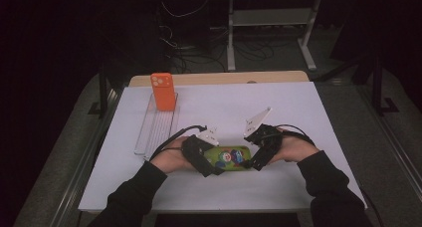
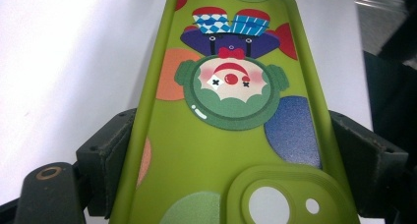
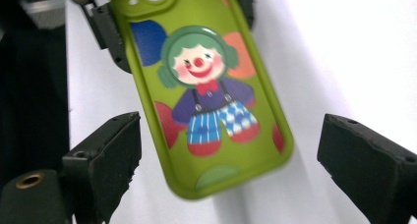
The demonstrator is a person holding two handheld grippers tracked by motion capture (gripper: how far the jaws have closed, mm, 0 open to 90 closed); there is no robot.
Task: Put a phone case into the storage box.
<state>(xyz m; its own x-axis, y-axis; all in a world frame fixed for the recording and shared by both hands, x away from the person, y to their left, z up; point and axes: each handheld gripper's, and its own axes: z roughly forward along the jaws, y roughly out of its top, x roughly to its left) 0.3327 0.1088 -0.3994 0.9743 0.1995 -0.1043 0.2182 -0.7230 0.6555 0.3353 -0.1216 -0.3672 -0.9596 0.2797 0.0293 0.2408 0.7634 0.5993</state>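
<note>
Between grippers: left gripper (image 2: 228, 150) clamps green case (image 2: 231, 135) (clown print); right gripper (image 3: 246, 160) spread wide

Green case (image 2: 211, 150) looks soft matt rubbery plastic, smooth, printed clown slightly glossy; blue dot on it faintly speckled; gripper pads (image 3: 115, 155) matt black, rough, chipped edges; brass-look screw insert (image 2: 49, 173); table (image 1: 298, 112) matt white; orange phone (image 1: 163, 91) smooth; tray (image 1: 154, 130) clear ribbed plastic.
</note>
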